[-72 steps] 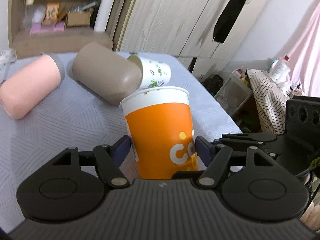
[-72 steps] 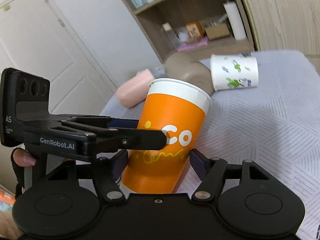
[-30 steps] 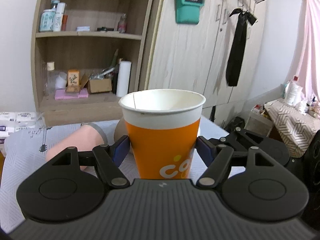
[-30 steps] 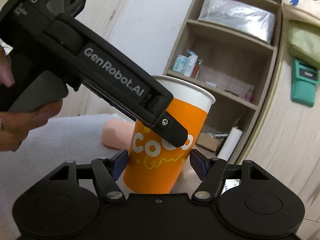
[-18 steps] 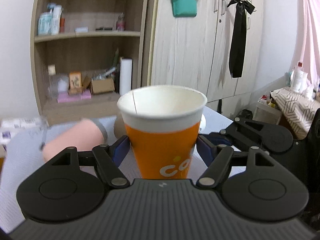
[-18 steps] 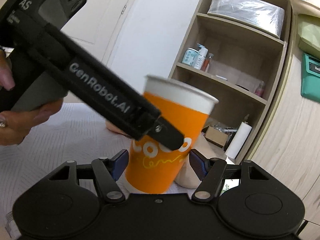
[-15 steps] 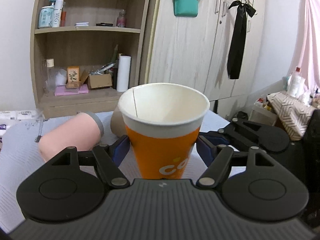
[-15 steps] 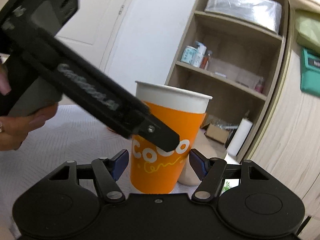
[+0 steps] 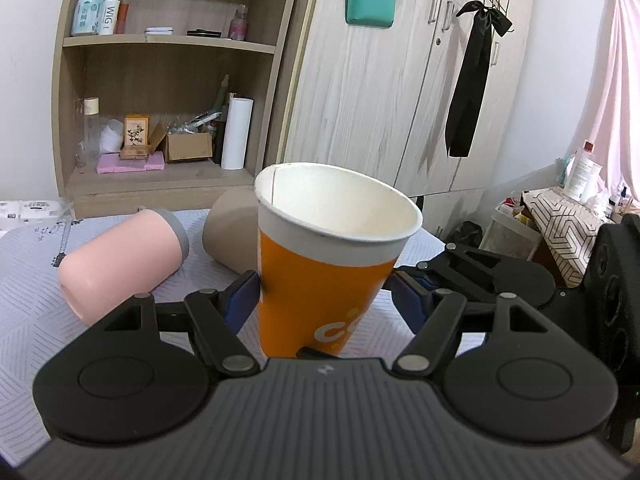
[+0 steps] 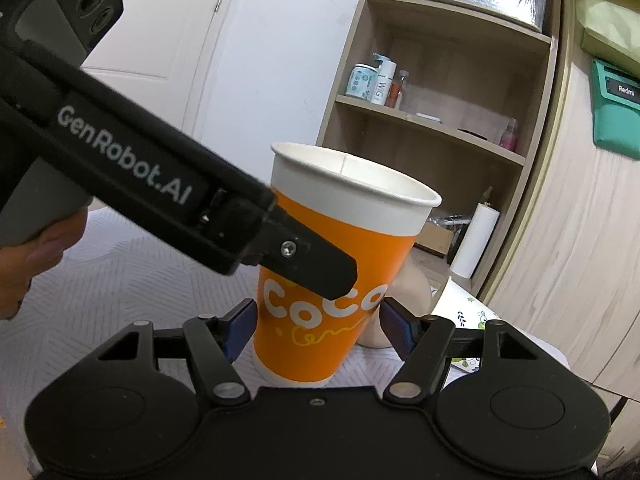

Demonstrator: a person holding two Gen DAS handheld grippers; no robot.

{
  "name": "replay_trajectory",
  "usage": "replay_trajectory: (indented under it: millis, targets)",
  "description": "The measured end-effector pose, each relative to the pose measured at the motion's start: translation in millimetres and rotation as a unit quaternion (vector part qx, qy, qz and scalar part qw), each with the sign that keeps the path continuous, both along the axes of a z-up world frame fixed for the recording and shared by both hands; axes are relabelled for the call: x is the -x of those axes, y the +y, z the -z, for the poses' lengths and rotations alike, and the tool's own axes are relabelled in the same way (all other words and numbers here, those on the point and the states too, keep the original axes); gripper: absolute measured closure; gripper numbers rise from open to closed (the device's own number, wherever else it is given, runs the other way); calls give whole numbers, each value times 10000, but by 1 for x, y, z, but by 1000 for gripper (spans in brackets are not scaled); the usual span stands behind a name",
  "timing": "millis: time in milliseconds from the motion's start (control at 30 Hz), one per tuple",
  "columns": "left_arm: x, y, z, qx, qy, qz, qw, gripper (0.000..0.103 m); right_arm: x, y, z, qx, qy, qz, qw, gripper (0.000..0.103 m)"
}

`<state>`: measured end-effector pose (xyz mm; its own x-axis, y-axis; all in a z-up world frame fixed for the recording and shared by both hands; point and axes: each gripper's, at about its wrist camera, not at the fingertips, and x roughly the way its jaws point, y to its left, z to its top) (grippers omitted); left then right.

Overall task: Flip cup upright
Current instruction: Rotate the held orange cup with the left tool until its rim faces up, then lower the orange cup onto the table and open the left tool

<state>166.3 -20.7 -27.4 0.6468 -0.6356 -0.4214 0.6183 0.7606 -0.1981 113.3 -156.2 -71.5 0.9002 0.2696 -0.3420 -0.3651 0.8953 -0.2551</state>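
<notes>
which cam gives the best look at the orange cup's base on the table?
Right wrist: the orange cup shows its white bottom edge meeting the cloth, with the logo readable. Left wrist shows the open mouth and inside, but that gripper's body hides the base.

Your left gripper [image 9: 326,294] stood spread, its jaws parted with a gap at three o'clock. Your right gripper [image 10: 318,326] was likewise spread. Your left hand [image 10: 24,260] gripped the handle at nine o'clock.

Pink cup [image 9: 120,258] and tan cup [image 9: 230,236] block behind the orange cup [image 9: 320,276].
</notes>
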Motion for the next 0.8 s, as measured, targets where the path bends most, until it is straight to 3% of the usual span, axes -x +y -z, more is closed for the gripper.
replay_trajectory:
  millis: [633,800]
  targets:
    - [6,6,-1,205,515,-93,9984,26,1,-12,-7,-409,311,37,9987,17]
    - [28,11,-5,-98,582,-372,9976,25,28,-25,-4,-574,509,404,9962,17]
